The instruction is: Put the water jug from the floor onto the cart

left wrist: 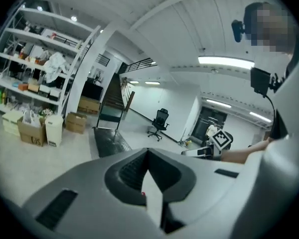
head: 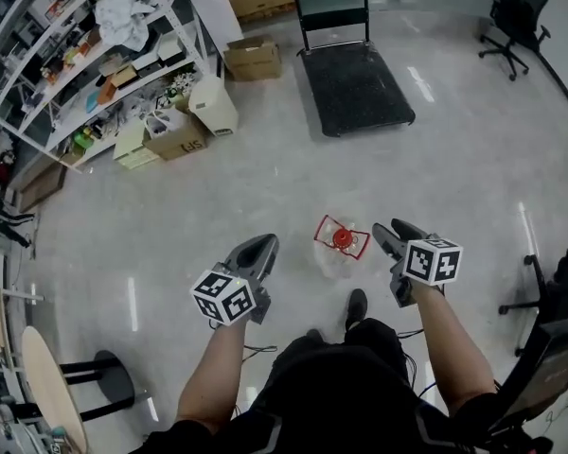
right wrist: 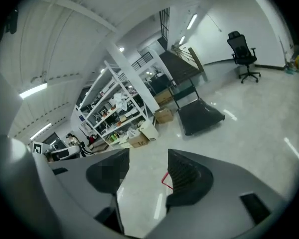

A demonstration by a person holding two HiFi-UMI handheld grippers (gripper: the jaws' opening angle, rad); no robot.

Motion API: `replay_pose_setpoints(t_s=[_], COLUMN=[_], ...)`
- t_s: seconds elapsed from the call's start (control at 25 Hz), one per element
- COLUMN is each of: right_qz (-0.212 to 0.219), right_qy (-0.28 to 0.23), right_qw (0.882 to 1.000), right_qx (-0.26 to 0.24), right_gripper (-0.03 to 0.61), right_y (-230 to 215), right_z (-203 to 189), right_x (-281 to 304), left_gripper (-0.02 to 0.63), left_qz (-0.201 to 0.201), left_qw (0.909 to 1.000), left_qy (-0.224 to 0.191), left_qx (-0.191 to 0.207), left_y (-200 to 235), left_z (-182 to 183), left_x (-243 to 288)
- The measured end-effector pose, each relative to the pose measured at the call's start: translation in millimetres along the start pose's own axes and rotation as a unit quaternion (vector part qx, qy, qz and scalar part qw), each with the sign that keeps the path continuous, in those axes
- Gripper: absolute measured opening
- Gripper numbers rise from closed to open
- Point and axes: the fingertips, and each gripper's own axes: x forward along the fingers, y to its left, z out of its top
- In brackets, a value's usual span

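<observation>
Now left claw (head: 262, 247) closed (empty), right claw (head: 394, 234) wide, water jug (head: 341, 244) on floor (head: 265, 187) between them

Floor stock: 1 water jug (head: 335, 259) with 1 red cap (head: 343, 239), 1 flatbed cart (head: 355, 88), 1 shelving unit (head: 76, 64), 3 cardboard boxes (head: 253, 60) on the floor, 1 white bin (head: 215, 107), 1 office chair (head: 514, 17) at the far side, 1 round table (head: 40, 386), 2 grippers, namely left gripper (head: 258, 250) and right gripper (head: 398, 233)
</observation>
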Motion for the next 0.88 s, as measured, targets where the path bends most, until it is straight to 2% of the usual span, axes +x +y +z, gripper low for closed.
replay_pose_setpoints(t_s=[0.12, 0.2, 0.36, 0.52, 0.6, 0.68, 0.76, 0.88], right_qz=[-0.013, -0.022, -0.039, -0.073, -0.084, -0.093, -0.101, -0.11], right_qy=[0.054, 0.096, 0.158, 0.192, 0.208, 0.21, 0.207, 0.213], right_qw=[0.998, 0.993, 0.978, 0.962, 0.956, 0.948, 0.941, 0.936], right_qx=[0.035, 0.069, 0.13, 0.179, 0.187, 0.219, 0.247, 0.258], right_gripper=[0.224, 0.224, 0.224, 0.224, 0.224, 0.224, 0.224, 0.222], right_y=[-49.6, -77.7, -122.0, -165.8, -181.3, -196.0, -210.9, -226.1], right_z=[-22.9, -51.4, -113.6, -172.0, -199.3, -219.9, -234.3, -250.2], right_x=[37.5, 56.8, 95.5, 131.3, 146.8, 164.0, 179.3, 196.3], left_gripper=[-0.006, -0.006, -0.006, -0.006, -0.005, -0.005, -0.006, -0.006], left_qz=[0.025, 0.031, 0.048, 0.057, 0.062, 0.069, 0.067, 0.052], left_qw=[0.9977, 0.9941, 0.9808, 0.9612, 0.9505, 0.9407, 0.9334, 0.9275], left_qy=[0.044, 0.077, 0.144, 0.215, 0.236, 0.253, 0.269, 0.291], left_qx=[-0.046, -0.071, -0.123, -0.164, -0.192, -0.215, -0.228, -0.229], left_y=[27.8, 40.4, 76.9, 110.8, 122.7, 132.5, 134.8, 131.0], left_z=[-35.1, -67.3, -146.9, -221.9, -251.1, -274.9, -294.2, -314.4], left_x=[40.2, 59.1, 86.7, 112.2, 119.6, 124.5, 127.9, 130.5])
